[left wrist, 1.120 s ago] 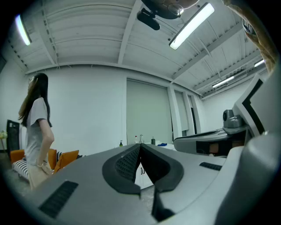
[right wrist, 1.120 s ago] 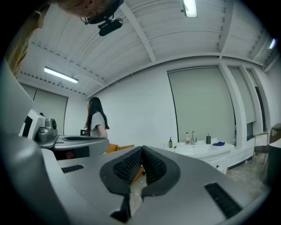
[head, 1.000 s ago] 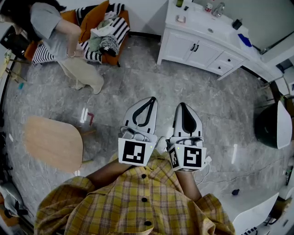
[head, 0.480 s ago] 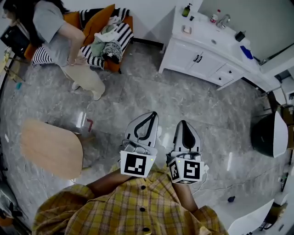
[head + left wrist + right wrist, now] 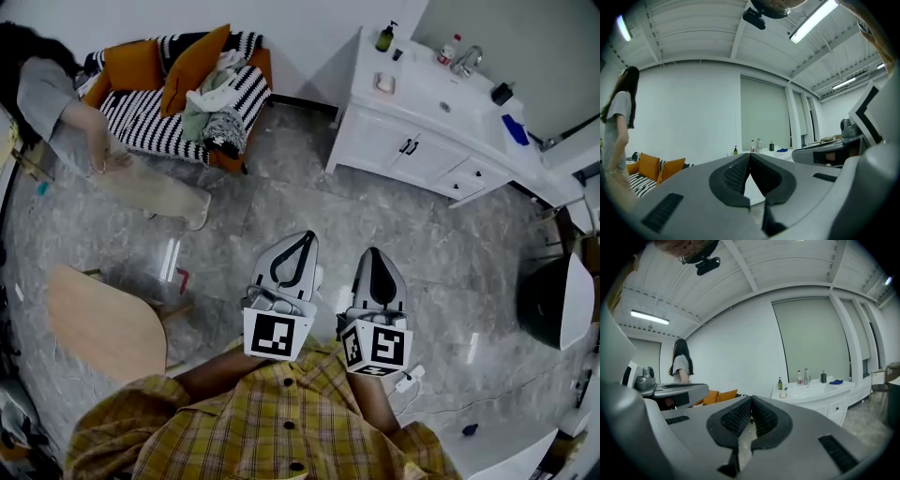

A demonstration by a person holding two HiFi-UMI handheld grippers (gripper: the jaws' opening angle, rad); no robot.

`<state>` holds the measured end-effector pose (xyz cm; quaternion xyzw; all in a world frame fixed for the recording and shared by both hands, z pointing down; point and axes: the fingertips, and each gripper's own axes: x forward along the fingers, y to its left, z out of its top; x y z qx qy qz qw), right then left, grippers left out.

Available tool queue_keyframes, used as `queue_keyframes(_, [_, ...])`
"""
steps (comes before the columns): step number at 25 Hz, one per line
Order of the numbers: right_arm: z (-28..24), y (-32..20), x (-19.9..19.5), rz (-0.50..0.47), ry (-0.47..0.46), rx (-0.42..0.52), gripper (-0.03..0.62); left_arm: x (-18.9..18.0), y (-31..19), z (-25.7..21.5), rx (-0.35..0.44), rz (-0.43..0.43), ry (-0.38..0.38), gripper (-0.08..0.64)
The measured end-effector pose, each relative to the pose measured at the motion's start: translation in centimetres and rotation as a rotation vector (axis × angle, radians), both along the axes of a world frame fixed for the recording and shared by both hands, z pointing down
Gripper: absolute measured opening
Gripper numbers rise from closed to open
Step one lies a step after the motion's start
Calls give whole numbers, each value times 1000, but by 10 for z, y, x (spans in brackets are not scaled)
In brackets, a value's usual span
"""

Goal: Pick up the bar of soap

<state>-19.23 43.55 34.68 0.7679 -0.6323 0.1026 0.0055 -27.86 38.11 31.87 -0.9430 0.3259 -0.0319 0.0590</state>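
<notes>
Left gripper (image 5: 306,238): jaws pressed together at the tips, nothing between them; held over the grey marble floor (image 5: 281,197).
Right gripper (image 5: 373,253): jaws likewise pressed together and empty; just beside the left gripper, not touching it.
Bar of soap (image 5: 382,84): small pale block near the left end of the white vanity counter (image 5: 422,89), close to the green pump bottle (image 5: 385,37); too small to tell from its dish. Well apart from both grippers.
Faucet (image 5: 459,58): further right along the counter.
</notes>
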Motion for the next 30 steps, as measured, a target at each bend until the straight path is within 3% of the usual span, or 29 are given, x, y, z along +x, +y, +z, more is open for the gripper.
queue_keyframes(6, [-8, -85, 85, -4, -14, 33, 15, 82, -84, -7, 38, -5, -45, 12])
queue_keyframes(13, [-1, -154, 149, -1, -63, 15, 15, 135, -152, -7, 28, -53, -71, 12])
queue_keyframes(22, [13, -194, 180, -5, -104, -18, 15, 167, -196, 6, 8, -54, -137, 12])
queue_keyframes(30, [21, -261, 208, 28, -87, -59, 15, 200, -270, 14, -15, -8, -100, 12])
